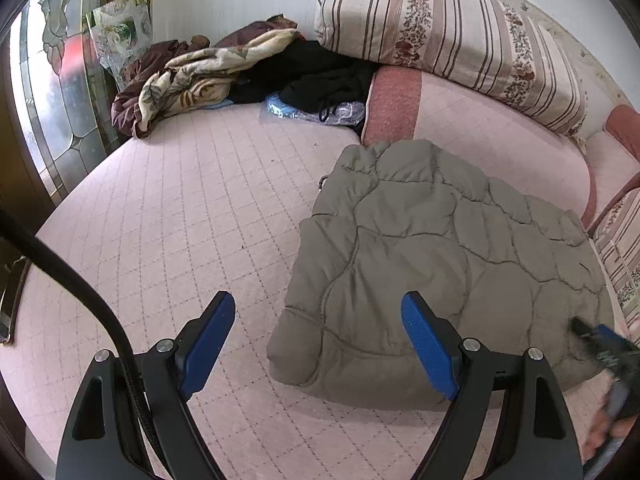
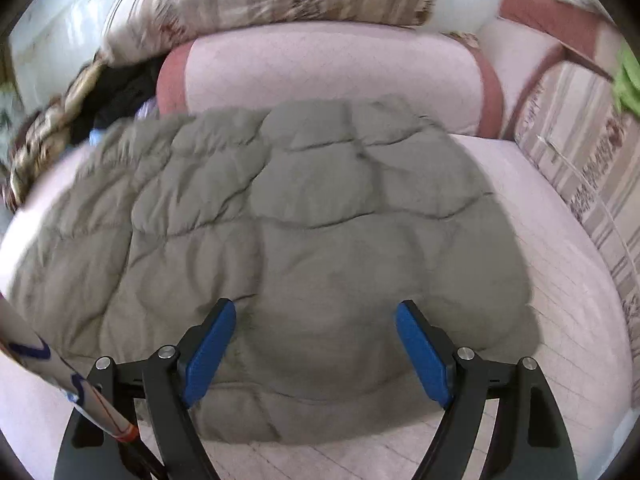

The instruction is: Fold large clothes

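The quilted grey jacket (image 1: pixel 436 264) lay already folded into a thick pad on the pink bed (image 1: pixel 192 216), its far edge against a pink cushion (image 1: pixel 480 128); the left claw (image 1: pixel 318 344) stood wide and held nothing, with the jacket to its right and only its right finger over the near-left corner; the right claw (image 2: pixel 316 354) was wide and empty too, hovering squarely over the jacket's near edge, so it seemed the nearer arm; in the right view the jacket's long axis ran left to right.

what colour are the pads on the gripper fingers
Blue, on black fingers. The left gripper pads show sharpest in the left wrist view.
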The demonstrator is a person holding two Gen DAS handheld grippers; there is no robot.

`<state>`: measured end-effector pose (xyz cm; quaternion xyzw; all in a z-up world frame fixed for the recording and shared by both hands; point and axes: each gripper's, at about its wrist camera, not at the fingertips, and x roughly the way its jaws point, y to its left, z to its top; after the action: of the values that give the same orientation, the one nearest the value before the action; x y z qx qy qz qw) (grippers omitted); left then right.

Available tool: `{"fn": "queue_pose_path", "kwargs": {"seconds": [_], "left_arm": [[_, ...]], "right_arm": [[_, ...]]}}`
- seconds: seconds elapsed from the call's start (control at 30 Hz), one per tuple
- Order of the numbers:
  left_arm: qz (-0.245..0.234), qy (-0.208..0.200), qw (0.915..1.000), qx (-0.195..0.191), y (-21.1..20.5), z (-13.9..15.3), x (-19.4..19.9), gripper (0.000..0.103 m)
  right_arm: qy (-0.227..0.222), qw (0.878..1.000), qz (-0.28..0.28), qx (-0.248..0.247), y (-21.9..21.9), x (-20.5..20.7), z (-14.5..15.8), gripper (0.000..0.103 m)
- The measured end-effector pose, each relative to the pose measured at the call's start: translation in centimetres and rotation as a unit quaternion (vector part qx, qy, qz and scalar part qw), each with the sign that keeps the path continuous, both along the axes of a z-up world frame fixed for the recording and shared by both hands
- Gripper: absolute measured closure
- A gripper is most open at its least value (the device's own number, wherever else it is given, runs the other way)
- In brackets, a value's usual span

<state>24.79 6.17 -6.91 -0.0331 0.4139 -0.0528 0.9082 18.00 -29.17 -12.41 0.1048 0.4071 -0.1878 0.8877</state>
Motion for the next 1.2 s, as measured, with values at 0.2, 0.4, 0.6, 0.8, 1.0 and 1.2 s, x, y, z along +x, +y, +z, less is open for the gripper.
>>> {"fn": "queue_pose_path", "kwargs": {"seconds": [0.2,0.4,0.6,0.8,1.0,1.2], "left_arm": [[-0.011,0.060,0.9970,-0.047,1.3,-1.9,3.5,0.019],[-0.035,0.123,0.9802,-0.151,2.1,-4.9,7.0,0.019],[-0.101,0.177,0.9456,-0.254,1.3,-8.6,9.3,0.009],[-0.125,0.186,0.9359,-0.272,0.3,-9.6,10.0,0.000],[-0.101,0.181,0.9456,-0.251,-0.5,-8.5,9.2,0.026],[-0.096,0.175,0.9488,-0.244,0.2,-5.9,6.5,0.052]], "right_arm": [[-0.023,0.992,-0.072,0.105,-9.4,-4.3,0.9,0.014],[0.006,0.975,-0.081,0.206,-16.9,-4.5,-3.3,0.010],[-0.008,0.946,-0.029,0.322,-19.4,-1.4,-7.8,0.005],[-0.016,0.917,0.030,0.398,-19.5,2.8,-10.7,0.000],[-0.017,0.914,0.036,0.404,-18.8,2.4,-10.0,0.021],[-0.021,0.923,0.058,0.381,-16.9,-1.8,-6.6,0.052]]}}
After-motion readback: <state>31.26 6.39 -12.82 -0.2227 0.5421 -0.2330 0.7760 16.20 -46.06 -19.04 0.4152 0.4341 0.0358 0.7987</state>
